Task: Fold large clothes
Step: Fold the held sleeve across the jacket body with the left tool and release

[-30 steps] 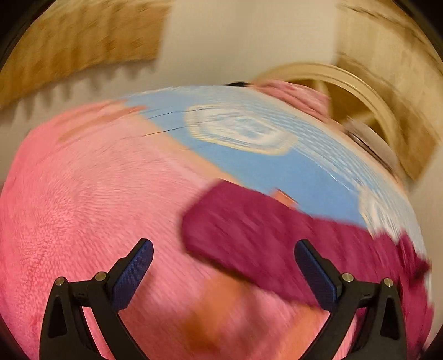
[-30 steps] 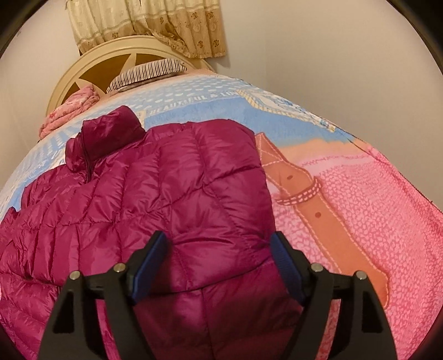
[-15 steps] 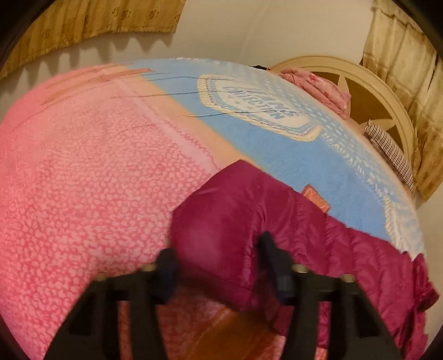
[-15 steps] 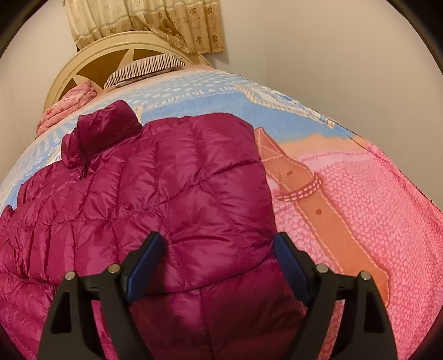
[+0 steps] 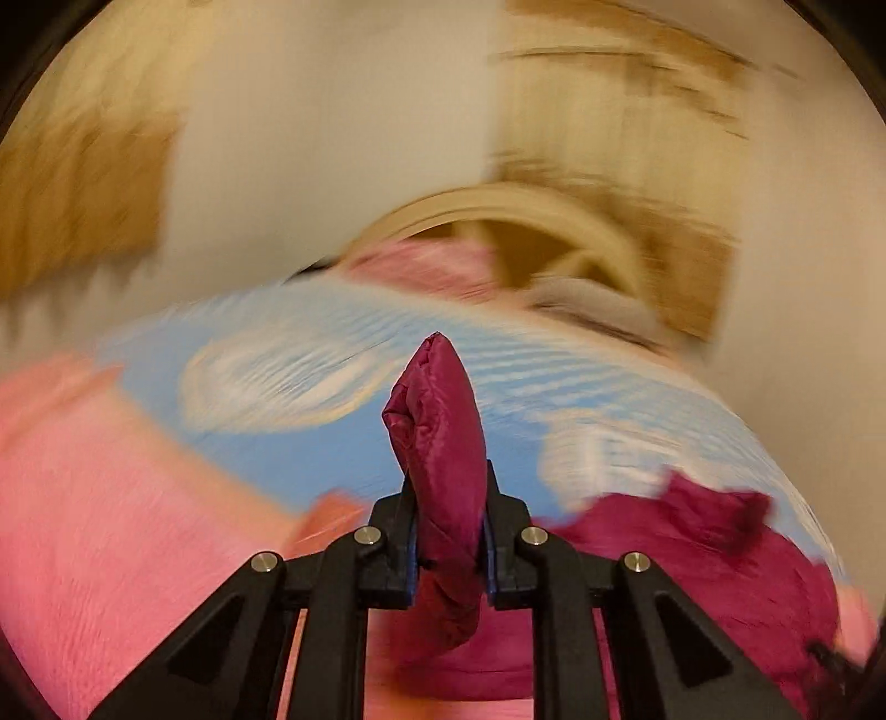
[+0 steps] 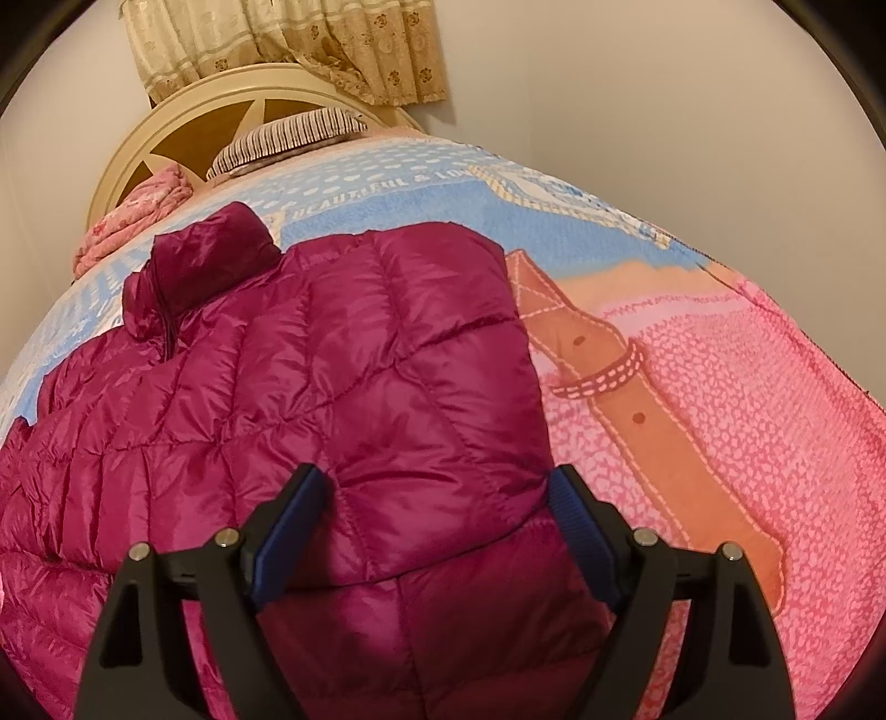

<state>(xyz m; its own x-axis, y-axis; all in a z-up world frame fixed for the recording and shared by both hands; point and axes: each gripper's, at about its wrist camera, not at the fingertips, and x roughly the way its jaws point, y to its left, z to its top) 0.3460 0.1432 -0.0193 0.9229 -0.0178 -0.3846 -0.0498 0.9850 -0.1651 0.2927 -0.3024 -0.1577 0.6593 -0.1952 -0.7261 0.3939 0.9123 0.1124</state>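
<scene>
A magenta quilted puffer jacket [image 6: 332, 360] lies spread on the bed, collar [image 6: 205, 260] toward the headboard and one side folded over its middle. My right gripper [image 6: 437, 487] hovers open just above that folded part, its blue pads [image 6: 288, 520] standing wide on either side of the fabric. In the blurred left wrist view, my left gripper [image 5: 447, 487] has its jaws closing on the jacket's sleeve end [image 5: 440, 421]. The sleeve end sticks up between the pads, lifted off the bedspread. The rest of the jacket [image 5: 692, 559] trails to the lower right.
A pink and blue bedspread [image 6: 720, 387] with an orange strap print covers the bed. At the head are a round cream headboard [image 6: 166, 138], a striped pillow [image 6: 288, 135] and a folded pink blanket [image 6: 138, 216]. Curtains [image 6: 288, 44] and a plain wall stand behind.
The left gripper went from wide open over the sleeve to clamped on its end, then lifted and swung with it. The right gripper and the jacket body stayed where they were.
</scene>
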